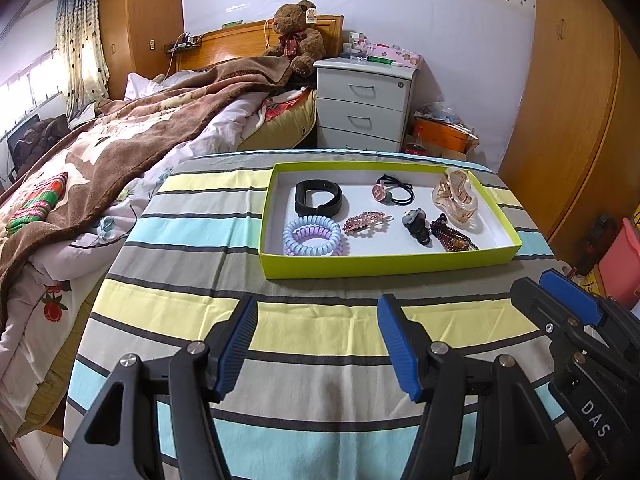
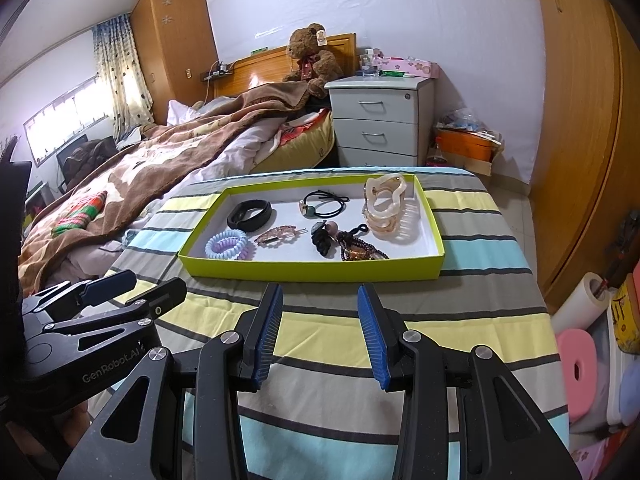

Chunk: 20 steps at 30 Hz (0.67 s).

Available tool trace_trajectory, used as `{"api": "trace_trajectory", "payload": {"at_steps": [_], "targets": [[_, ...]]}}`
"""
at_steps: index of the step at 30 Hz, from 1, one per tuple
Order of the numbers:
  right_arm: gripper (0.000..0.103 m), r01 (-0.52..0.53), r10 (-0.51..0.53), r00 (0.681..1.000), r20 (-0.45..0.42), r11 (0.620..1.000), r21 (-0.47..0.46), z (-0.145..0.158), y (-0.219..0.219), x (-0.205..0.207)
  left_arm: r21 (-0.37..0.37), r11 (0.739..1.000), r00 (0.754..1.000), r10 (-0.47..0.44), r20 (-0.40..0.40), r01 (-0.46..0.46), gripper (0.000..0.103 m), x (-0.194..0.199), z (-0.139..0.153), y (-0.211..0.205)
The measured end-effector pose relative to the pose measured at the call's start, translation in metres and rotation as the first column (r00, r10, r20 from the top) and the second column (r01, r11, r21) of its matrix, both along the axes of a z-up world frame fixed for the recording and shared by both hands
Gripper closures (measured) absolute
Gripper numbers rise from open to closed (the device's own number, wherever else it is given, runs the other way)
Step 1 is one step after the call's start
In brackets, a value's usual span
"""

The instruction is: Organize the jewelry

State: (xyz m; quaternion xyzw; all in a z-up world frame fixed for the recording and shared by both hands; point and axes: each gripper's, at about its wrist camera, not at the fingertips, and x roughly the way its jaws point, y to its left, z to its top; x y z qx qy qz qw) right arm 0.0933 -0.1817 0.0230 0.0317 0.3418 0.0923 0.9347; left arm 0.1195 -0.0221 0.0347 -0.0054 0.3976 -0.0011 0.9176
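Every piece of jewelry lies inside the green tray (image 1: 384, 266), which sits on the striped cloth (image 1: 320, 328) toward its far edge. In the tray's near left corner are the coil hair ties (image 1: 312, 236); behind them lies the black band (image 1: 318, 199). The rhinestone clip (image 1: 365, 222) is at the tray's middle and the amber claw clip (image 1: 456, 196) at its far right.

The coil ties look light and springy — best pinched across the stacked rings. The claw clip seems stiff, glossy plastic, likely slippery; its arched back should give the surest hold. The beaded strand (image 1: 454, 236) near the tray's right front looks limp and could snag.

The left gripper (image 1: 318, 346) and the right gripper (image 2: 320, 332) hover short of the tray's near wall, jaws parted and empty. The tray's low walls call for a reach from above — the cloth in front lies bare.
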Motion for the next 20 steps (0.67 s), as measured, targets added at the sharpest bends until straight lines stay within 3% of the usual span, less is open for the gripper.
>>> {"api": "trace_trajectory", "payload": {"at_steps": [20], "targets": [[0.063, 0.001, -0.001, 1.0, 0.001, 1.0, -0.001, 0.0001, 0.0004, -0.0004, -0.001, 1.0, 1.0, 0.005, -0.007, -0.005, 0.039, 0.0003, -0.0038, -0.0002]]}}
